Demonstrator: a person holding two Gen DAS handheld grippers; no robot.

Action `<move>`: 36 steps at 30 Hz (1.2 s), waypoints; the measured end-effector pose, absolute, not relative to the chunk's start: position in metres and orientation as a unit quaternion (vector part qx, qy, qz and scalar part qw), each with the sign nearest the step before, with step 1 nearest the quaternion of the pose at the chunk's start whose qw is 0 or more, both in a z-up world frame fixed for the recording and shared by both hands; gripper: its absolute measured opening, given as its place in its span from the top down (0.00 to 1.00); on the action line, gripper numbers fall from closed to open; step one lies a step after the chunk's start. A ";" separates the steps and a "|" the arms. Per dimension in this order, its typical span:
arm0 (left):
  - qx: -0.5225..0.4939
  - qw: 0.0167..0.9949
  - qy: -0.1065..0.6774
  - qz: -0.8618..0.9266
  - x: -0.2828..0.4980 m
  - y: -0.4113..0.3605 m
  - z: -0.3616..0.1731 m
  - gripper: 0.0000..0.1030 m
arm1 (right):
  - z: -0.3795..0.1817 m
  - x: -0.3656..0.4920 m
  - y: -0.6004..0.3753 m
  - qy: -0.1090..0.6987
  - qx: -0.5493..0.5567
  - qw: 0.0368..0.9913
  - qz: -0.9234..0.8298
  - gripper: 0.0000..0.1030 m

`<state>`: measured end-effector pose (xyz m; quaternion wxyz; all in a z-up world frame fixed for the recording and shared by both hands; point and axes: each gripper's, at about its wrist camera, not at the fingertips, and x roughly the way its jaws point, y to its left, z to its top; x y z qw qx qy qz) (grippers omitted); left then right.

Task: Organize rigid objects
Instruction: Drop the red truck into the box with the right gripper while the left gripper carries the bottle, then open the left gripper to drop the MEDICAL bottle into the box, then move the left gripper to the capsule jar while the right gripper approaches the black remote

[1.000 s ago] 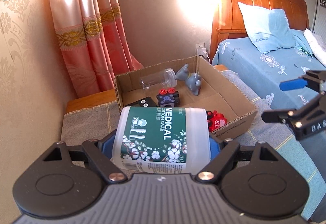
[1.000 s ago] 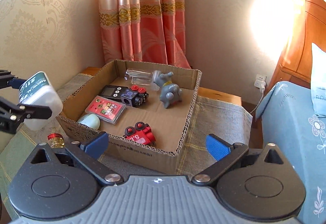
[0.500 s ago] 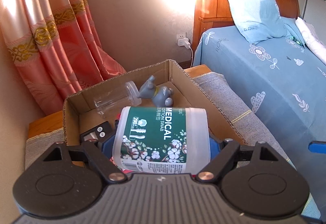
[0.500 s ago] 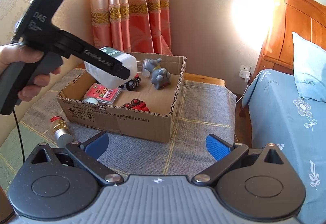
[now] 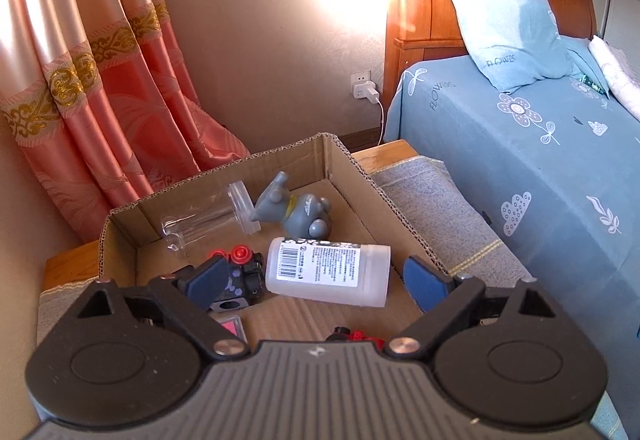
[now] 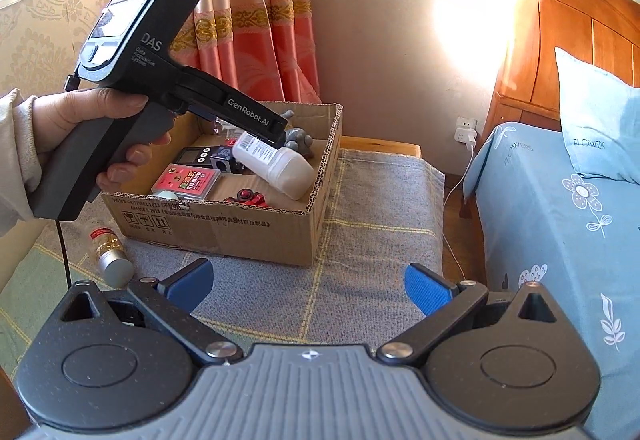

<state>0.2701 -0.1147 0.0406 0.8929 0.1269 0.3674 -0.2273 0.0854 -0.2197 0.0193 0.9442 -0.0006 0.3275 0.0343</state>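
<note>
A white cotton-swab bottle (image 5: 328, 271) lies on its side in the cardboard box (image 5: 352, 163), barcode up, apart from my fingers. It also shows in the right wrist view (image 6: 274, 163). My left gripper (image 5: 316, 280) is open just above the box. In the box lie a grey toy (image 5: 298, 209), a clear jar (image 5: 208, 220), a black toy train (image 5: 236, 276), a red train (image 6: 248, 196) and a red card pack (image 6: 186, 181). My right gripper (image 6: 308, 286) is open and empty, in front of the box (image 6: 224, 228). A small gold bottle (image 6: 110, 254) lies on the cloth left of the box.
The box sits on a grey checked cloth (image 6: 372, 240) over a wooden bedside table. A blue-sheeted bed (image 6: 560, 220) with a wooden headboard stands to the right. Pink curtains (image 5: 100, 79) hang behind. A wall socket with charger (image 5: 366, 89) is beside the bed.
My left gripper has opened and let go of the cotton-swab bottle, which now lies in the box. The right gripper has stayed in front of the box.
</note>
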 end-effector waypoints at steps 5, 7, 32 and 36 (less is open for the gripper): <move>0.133 0.897 0.353 -0.230 0.241 -0.099 0.050 0.03 | 0.017 0.085 -0.218 0.328 -0.005 0.944 0.041 0.00; 0.132 0.898 0.350 -0.230 0.227 -0.090 0.052 0.02 | 0.015 0.086 -0.216 0.332 -0.012 0.942 0.046 0.00; 0.067 0.909 0.392 -0.121 0.093 -0.004 -0.025 0.01 | -0.084 0.042 -0.189 0.435 -0.053 0.893 0.105 0.00; 0.056 0.906 0.404 -0.116 0.092 0.005 -0.034 0.01 | -0.086 0.039 -0.192 0.433 -0.065 0.894 0.096 0.00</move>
